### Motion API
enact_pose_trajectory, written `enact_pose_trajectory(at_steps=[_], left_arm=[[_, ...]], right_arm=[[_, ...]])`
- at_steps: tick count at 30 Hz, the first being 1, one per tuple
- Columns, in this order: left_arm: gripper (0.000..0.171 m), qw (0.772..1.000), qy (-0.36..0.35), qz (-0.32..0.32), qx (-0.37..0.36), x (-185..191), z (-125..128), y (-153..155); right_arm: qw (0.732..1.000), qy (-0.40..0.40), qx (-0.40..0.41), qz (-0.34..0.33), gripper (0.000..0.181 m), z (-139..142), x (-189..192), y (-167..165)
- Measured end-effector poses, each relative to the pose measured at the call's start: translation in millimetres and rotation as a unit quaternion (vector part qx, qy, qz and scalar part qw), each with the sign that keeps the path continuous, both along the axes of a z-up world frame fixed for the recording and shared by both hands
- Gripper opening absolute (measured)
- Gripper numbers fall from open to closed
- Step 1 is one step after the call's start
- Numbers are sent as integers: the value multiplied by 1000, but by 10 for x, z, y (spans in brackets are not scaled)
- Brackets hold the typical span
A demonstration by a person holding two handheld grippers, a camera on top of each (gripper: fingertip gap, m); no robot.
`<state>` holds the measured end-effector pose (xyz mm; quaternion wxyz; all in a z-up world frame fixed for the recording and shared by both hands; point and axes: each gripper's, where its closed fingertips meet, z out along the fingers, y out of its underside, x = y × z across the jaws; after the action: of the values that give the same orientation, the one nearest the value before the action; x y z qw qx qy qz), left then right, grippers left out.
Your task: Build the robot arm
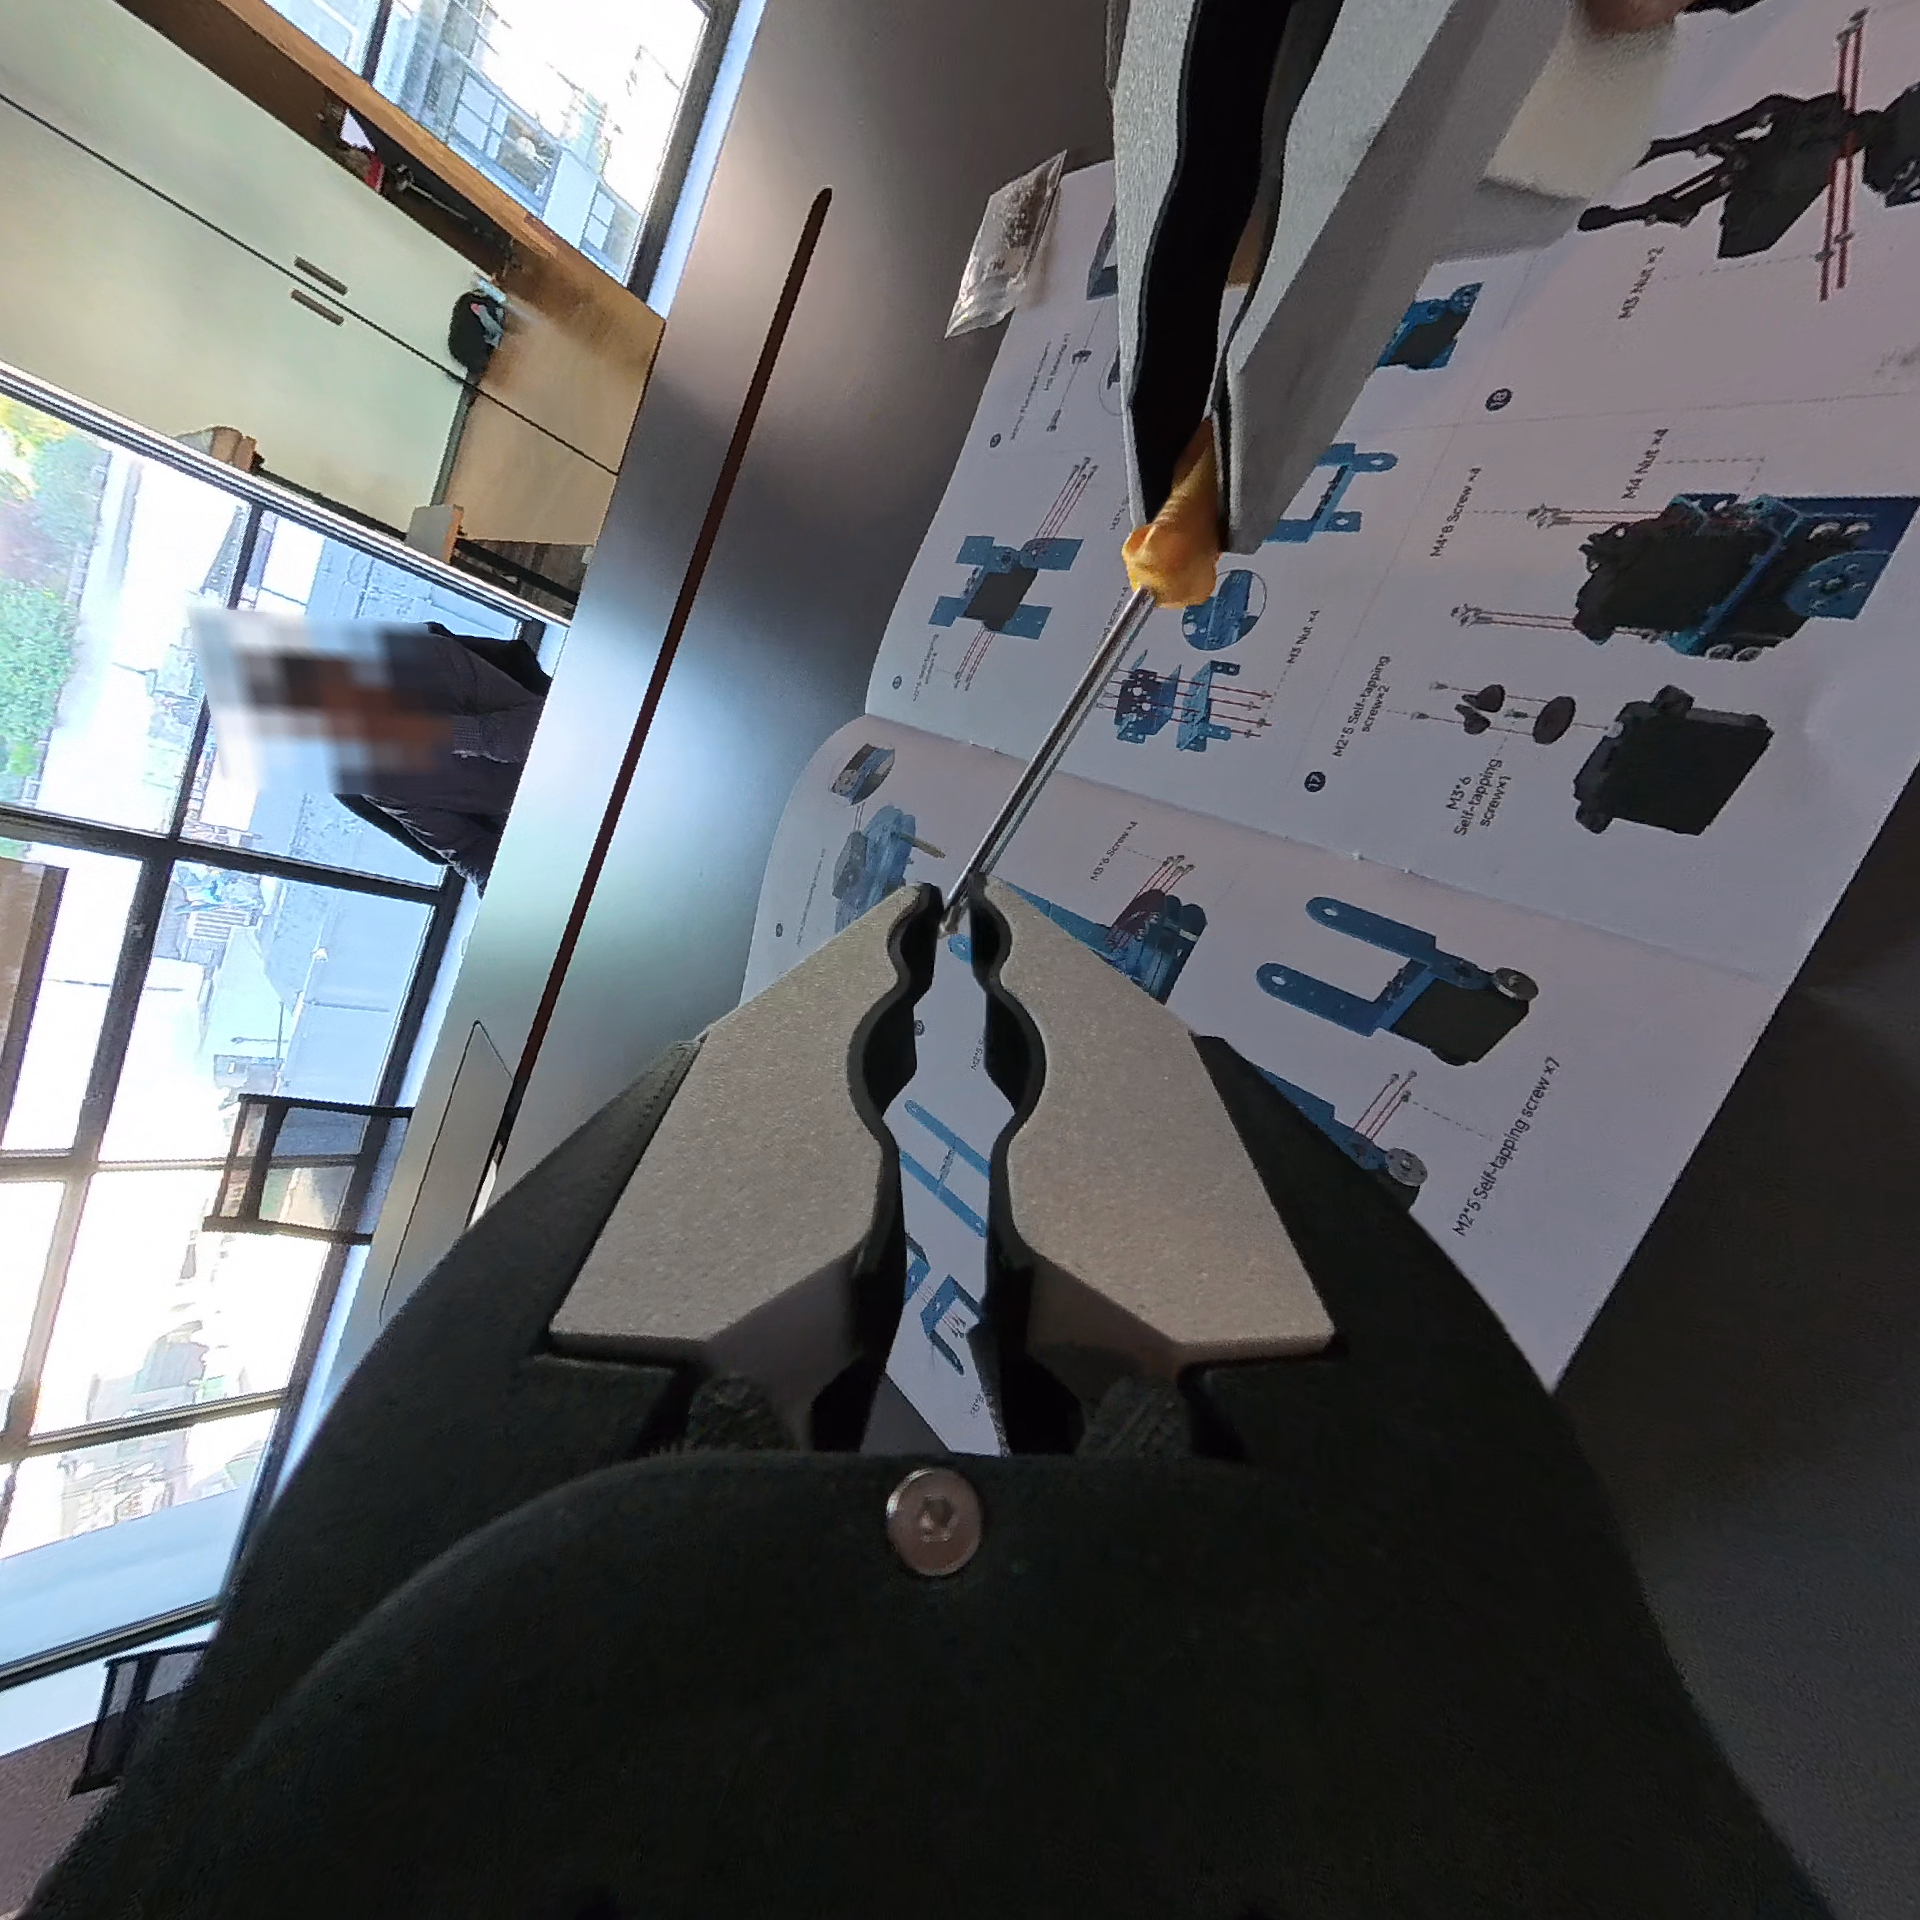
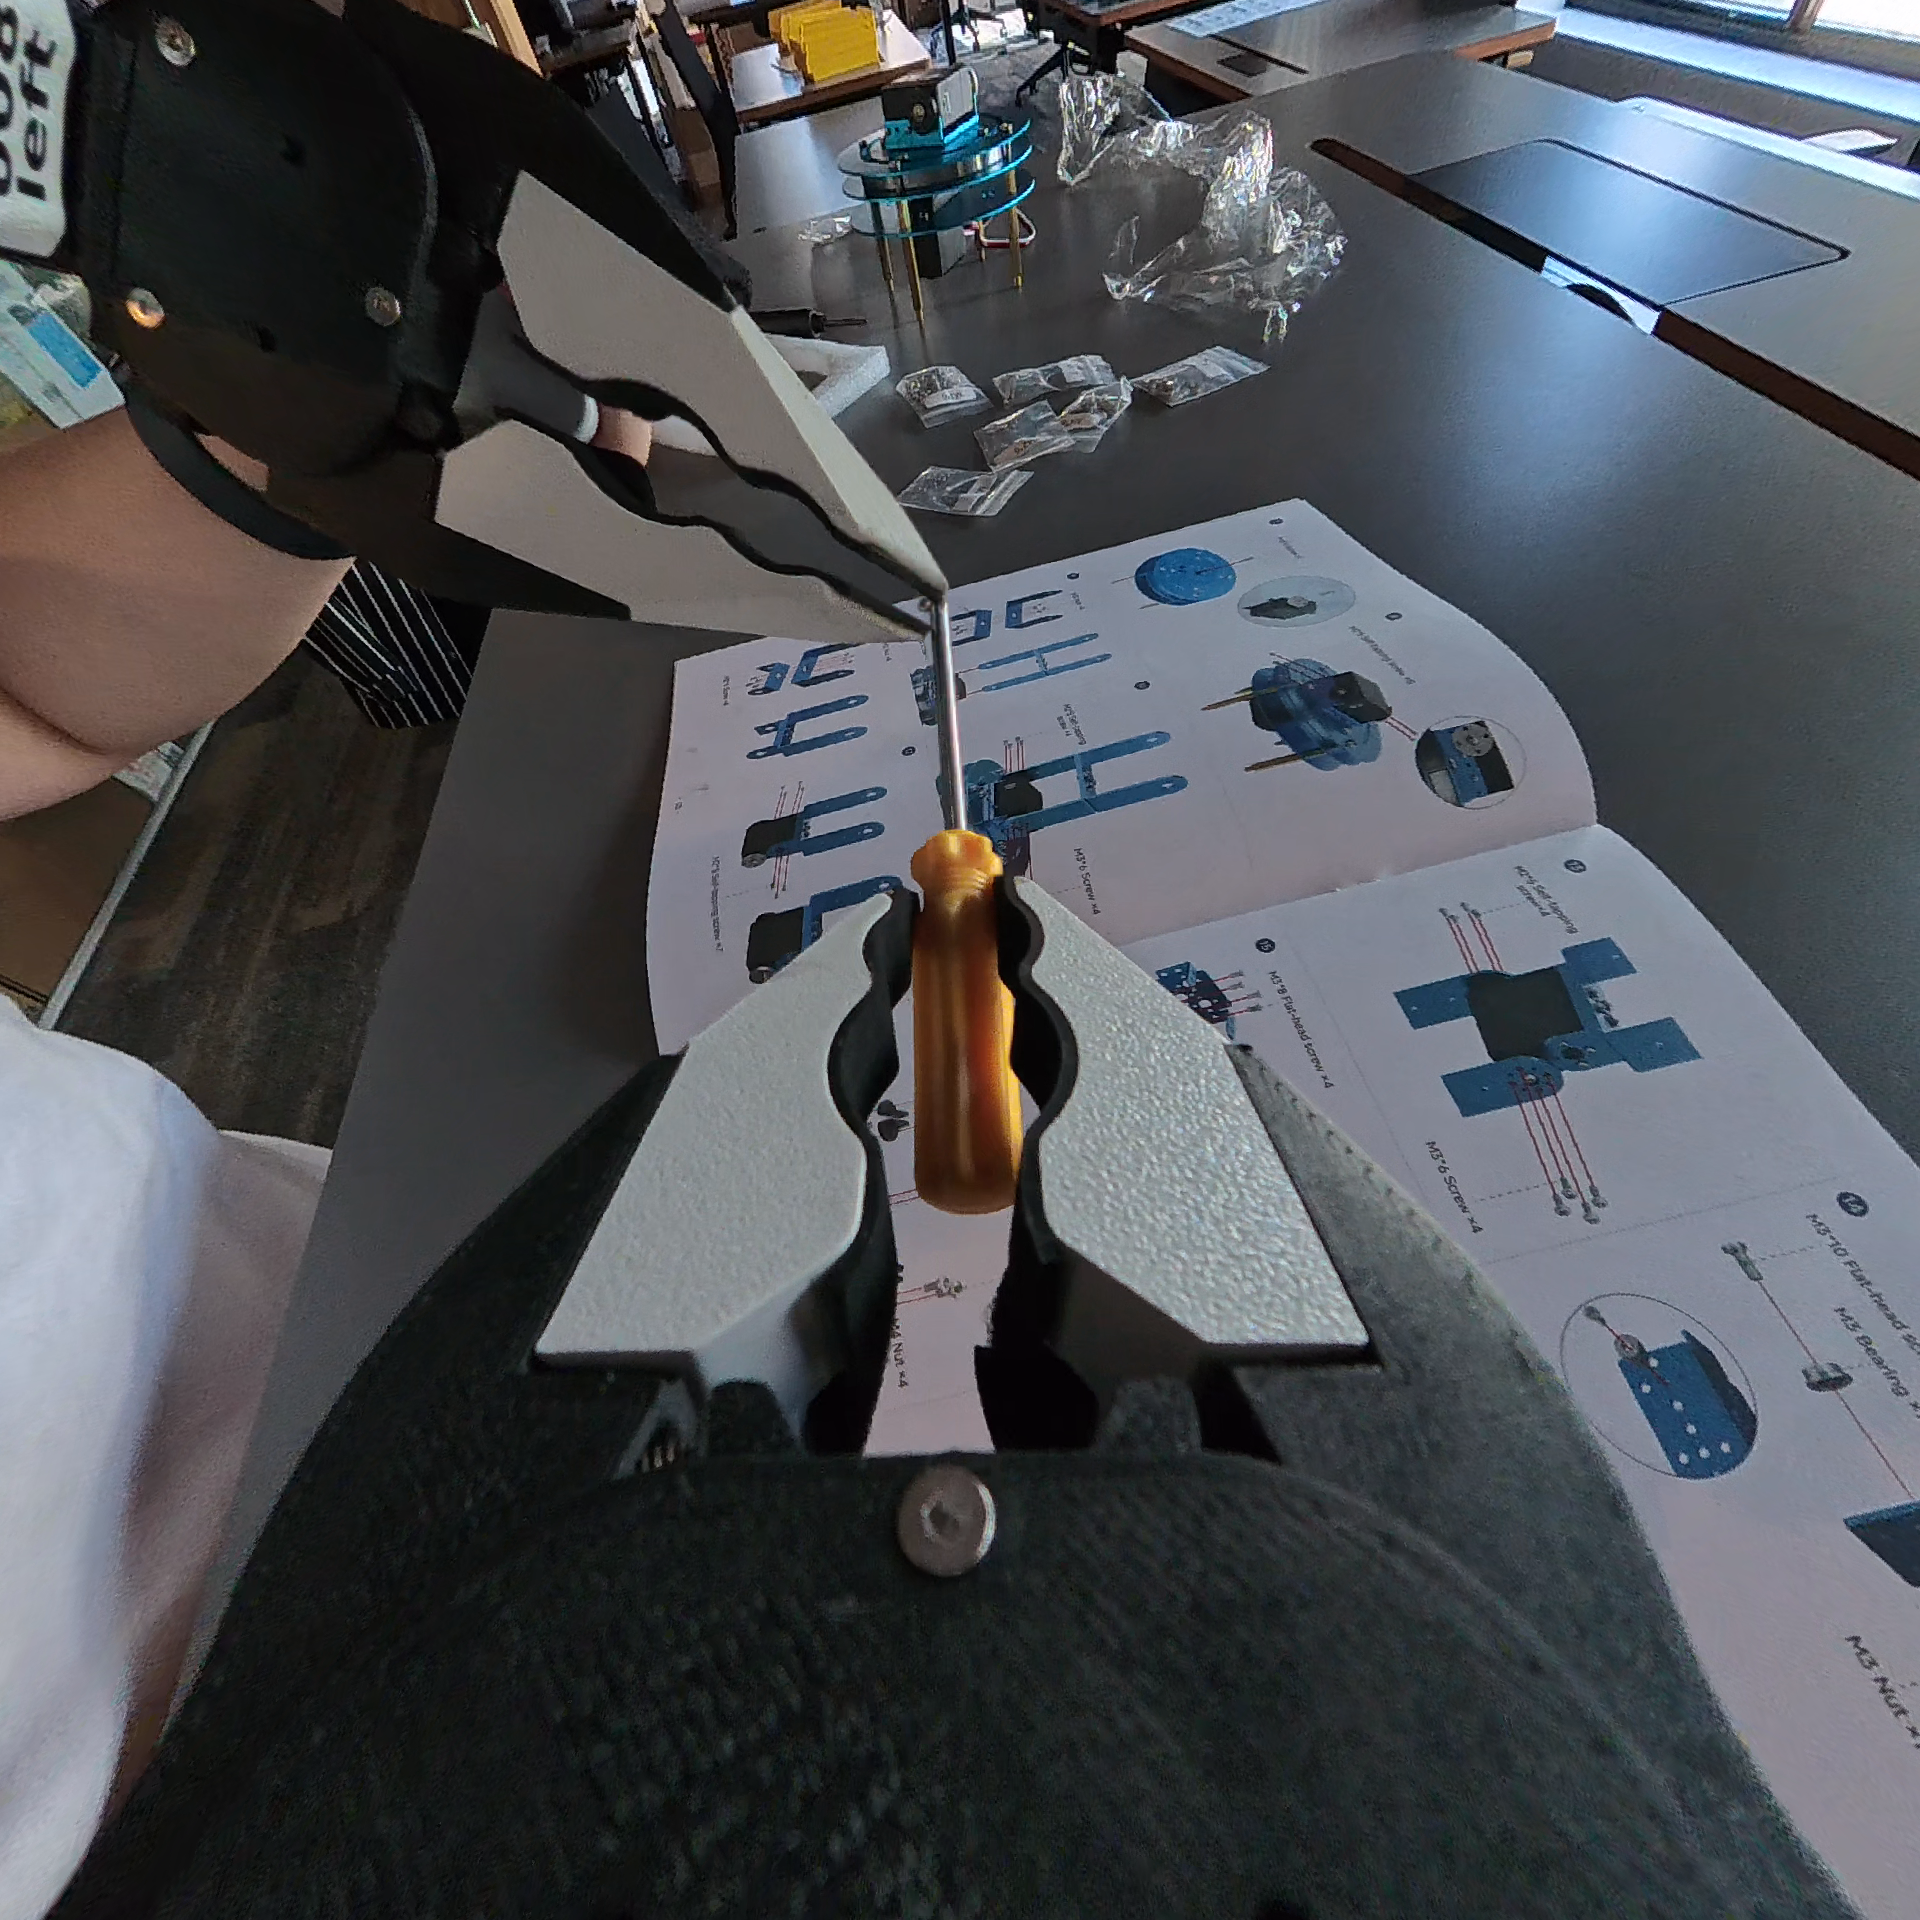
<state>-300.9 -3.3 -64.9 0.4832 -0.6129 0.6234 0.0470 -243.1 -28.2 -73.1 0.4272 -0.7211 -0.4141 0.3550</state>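
Tabletop, dark grey and matte, carries an open instruction booklet of white pages printed with blue part diagrams; beyond the booklet lie crumpled clear plastic wrap, a blue tiered disc assembly on brass posts and several small clear hardware bags. Above the booklet, the right gripper, its grey textured fingers lined with wavy black pads, is clamped on the translucent amber, fluted handle of a screwdriver. Its thin steel shaft ends at the left gripper, whose tips are nearly closed about what looks like a tiny screw at the shaft tip, too small to confirm.
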Motion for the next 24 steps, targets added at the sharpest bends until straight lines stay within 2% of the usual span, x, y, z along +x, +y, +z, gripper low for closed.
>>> enact_pose_trajectory(at_steps=[5,13,15,17,19,20,22,24], left_arm=[[2,1000,-8,-1,6,18,44,-9],[8,1000,-1,9,7,-42,61,-3],[7,999,-23,27,0,-78,80,12],[5,994,-90,53,-34,-95,144,4],[5,973,-196,84,-94,-93,220,-23],[6,954,-256,94,-127,-82,262,-43],[11,906,-363,119,-184,-85,293,-53],[23,857,-433,154,-233,-132,228,-11]], right_arm=[[1000,3,3,1,14,26,16,13],[1000,-2,5,3,14,7,19,7],[1000,1,9,1,14,29,33,14],[1000,4,17,-4,14,57,50,29],[1000,5,27,-7,13,82,60,38],[999,5,32,-9,14,90,63,43],[999,6,46,-13,14,115,71,54],[998,15,65,-17,14,152,80,70]])
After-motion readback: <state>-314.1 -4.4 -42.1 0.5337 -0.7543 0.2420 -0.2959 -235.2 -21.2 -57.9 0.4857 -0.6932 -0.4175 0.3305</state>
